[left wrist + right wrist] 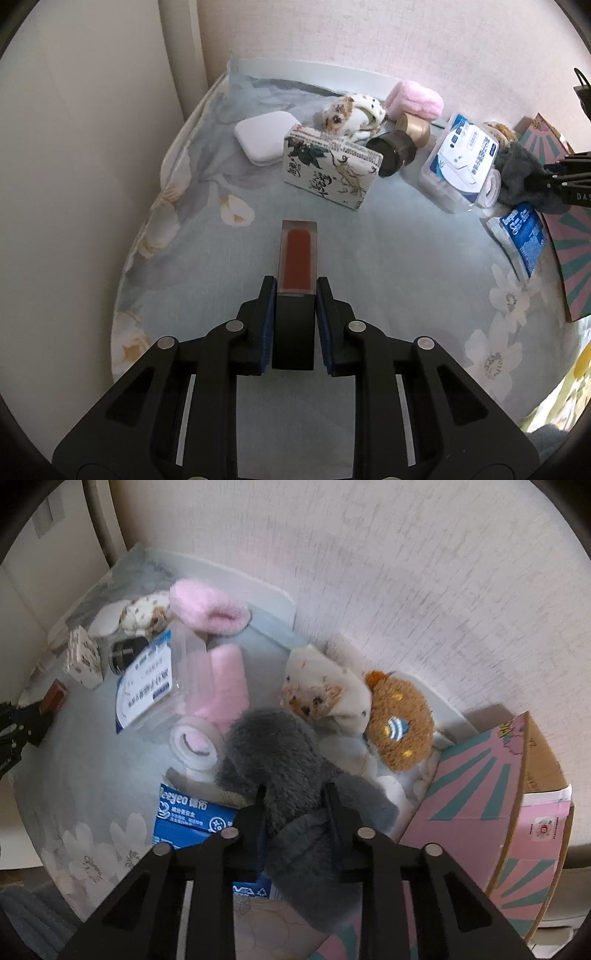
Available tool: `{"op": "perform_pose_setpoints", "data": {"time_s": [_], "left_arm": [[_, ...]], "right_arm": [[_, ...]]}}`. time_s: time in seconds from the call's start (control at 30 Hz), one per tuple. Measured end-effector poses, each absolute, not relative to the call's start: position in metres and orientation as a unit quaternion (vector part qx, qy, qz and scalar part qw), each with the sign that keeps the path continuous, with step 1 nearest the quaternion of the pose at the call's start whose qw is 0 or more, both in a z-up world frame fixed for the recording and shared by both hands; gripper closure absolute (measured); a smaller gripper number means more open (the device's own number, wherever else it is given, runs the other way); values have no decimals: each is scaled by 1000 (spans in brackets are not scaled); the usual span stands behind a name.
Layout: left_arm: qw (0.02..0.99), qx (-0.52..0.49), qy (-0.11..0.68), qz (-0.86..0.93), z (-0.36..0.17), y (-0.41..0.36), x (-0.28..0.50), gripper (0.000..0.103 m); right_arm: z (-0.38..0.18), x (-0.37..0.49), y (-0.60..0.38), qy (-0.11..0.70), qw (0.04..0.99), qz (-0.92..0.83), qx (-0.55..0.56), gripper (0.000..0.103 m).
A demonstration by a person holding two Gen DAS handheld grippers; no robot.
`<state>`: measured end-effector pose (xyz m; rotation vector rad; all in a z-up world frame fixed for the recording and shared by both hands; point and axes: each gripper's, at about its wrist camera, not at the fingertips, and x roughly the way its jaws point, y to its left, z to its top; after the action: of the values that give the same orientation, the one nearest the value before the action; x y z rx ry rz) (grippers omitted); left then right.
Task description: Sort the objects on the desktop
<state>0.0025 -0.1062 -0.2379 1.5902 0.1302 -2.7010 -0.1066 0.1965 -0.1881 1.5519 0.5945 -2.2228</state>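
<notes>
My left gripper (295, 291) is shut on a lip gloss tube (298, 258) with a clear body of red liquid and a black cap; the pads press the cap, and the tube lies on the pale blue flowered cloth (406, 266). My right gripper (295, 794) is shut on a grey fluffy plush piece (280, 753), its fur bulging between the fingers. The same grey plush (517, 173) and the right gripper's black body show at the right edge of the left wrist view. The red tube (55, 696) and the left gripper's black body appear at the far left of the right wrist view.
On the cloth lie a printed carton (328, 166), a white case (267, 134), a dark jar with gold cap (400, 142), a clear plastic box (173, 679), a blue packet (192, 816), pink fluffy pieces (210, 609) and plush toys (399, 723). A pink and teal cardboard box (491, 812) stands right.
</notes>
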Motion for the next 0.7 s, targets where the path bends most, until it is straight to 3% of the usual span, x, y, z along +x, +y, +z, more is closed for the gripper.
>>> {"op": "perform_pose_setpoints", "data": {"time_s": [0.43, 0.7], "left_arm": [[-25, 501, 31, -865, -161, -107, 2, 85], [-90, 455, -18, -886, -89, -58, -39, 85]], "right_arm": [[-115, -93, 203, 133, 183, -828, 513, 83], [-59, -79, 226, 97, 161, -857, 480, 83]]}}
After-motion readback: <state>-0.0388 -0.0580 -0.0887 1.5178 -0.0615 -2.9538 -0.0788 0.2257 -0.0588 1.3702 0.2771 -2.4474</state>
